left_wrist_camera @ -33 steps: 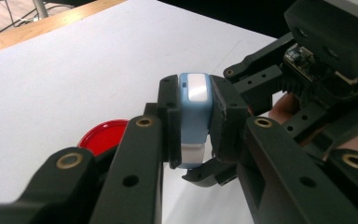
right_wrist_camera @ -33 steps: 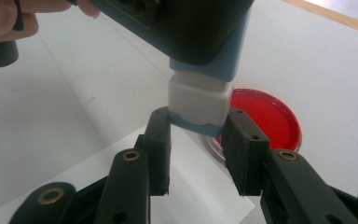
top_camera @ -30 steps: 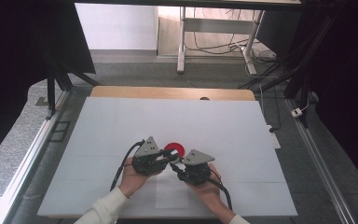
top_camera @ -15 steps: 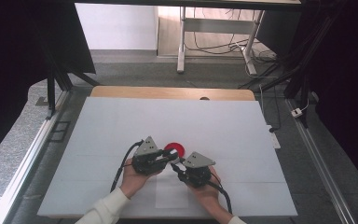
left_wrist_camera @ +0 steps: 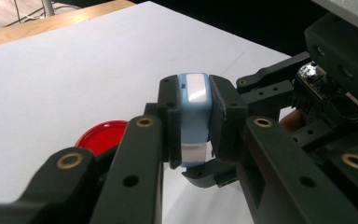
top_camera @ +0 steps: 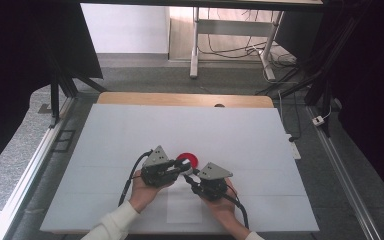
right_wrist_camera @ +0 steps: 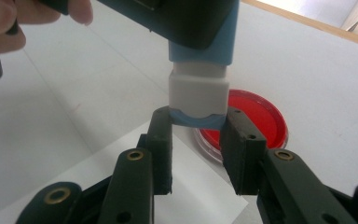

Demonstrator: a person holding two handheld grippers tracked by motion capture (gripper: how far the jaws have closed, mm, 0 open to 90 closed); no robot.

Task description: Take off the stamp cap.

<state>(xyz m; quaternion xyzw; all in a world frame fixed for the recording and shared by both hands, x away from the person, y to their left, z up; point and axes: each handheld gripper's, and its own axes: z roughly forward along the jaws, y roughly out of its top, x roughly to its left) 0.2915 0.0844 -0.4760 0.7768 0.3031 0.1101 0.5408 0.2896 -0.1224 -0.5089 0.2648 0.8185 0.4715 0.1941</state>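
A small blue block with a white band and a white window [left_wrist_camera: 193, 109] is clamped between the jaws of my left gripper [left_wrist_camera: 193, 128], which is shut on it. Its lower blue end [right_wrist_camera: 198, 120] sits between the pads of my right gripper [right_wrist_camera: 198, 140], also shut on it. In the high view the left gripper [top_camera: 182, 168] and right gripper [top_camera: 191, 178] meet tip to tip just in front of a red round disc [top_camera: 190, 159]. The disc [right_wrist_camera: 256, 119] lies flat on the table behind the block.
A white board [top_camera: 130, 130] covers the table, with a wooden edge [top_camera: 180, 99] at the far side. A white paper sheet [top_camera: 184, 210] lies under the grippers near the front edge. Both hands rest on the board.
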